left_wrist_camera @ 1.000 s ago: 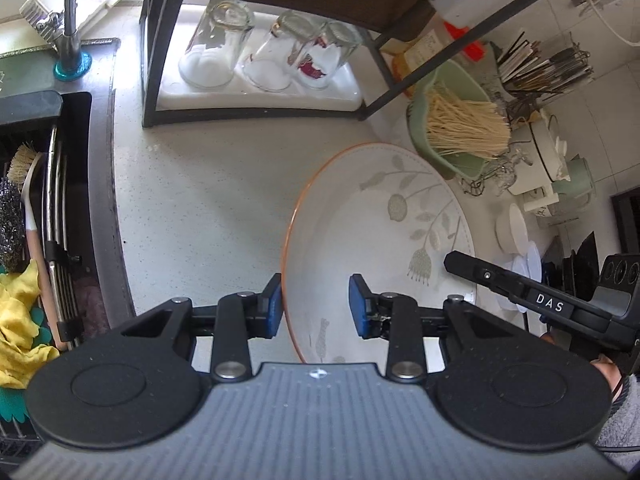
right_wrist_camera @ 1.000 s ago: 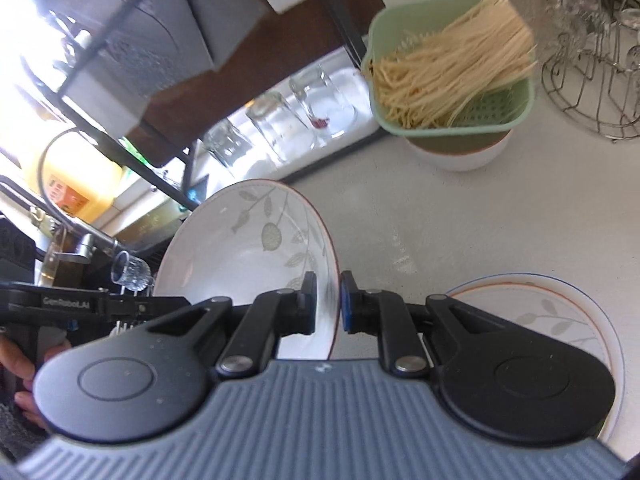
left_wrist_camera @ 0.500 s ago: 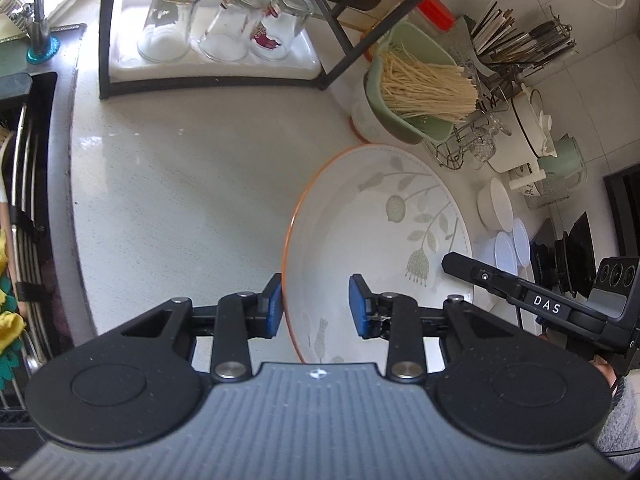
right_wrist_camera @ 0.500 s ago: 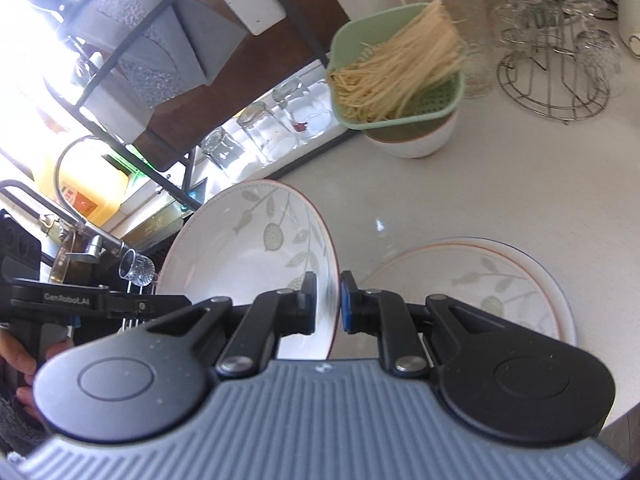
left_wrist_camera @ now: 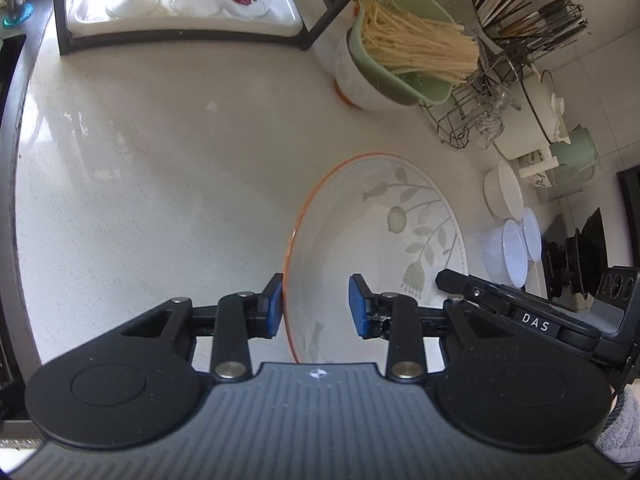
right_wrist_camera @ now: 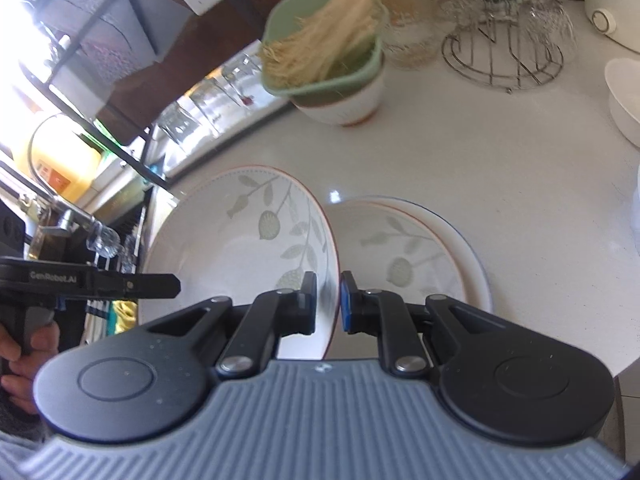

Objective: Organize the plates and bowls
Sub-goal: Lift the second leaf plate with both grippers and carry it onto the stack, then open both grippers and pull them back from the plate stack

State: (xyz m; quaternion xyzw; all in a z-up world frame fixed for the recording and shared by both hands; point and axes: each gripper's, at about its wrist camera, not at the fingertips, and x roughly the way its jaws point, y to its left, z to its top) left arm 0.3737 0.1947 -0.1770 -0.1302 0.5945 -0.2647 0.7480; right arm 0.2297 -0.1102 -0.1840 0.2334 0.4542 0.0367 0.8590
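Observation:
A white deep plate with an orange rim and leaf pattern [left_wrist_camera: 376, 240] is held tilted above the counter. My left gripper [left_wrist_camera: 316, 306] has its fingers around the plate's near rim with a gap on the inside. My right gripper [right_wrist_camera: 328, 300] is shut on the opposite rim of the same plate [right_wrist_camera: 240, 236]. Just right of it in the right wrist view, a stack of matching plates [right_wrist_camera: 404, 248] lies flat on the white counter [right_wrist_camera: 480, 160].
A green colander of noodles [left_wrist_camera: 404, 52] sits in a white bowl. A wire glass rack [left_wrist_camera: 476, 108], a white bowl [left_wrist_camera: 504, 194] and clear lidded tubs [left_wrist_camera: 508, 252] stand on the right. Upturned glasses on a tray [left_wrist_camera: 180, 0] are under a black shelf frame.
Both grippers carried the plate right, away from the sink, toward the stacked plates. The stack now lies close beside the held plate in the right wrist view.

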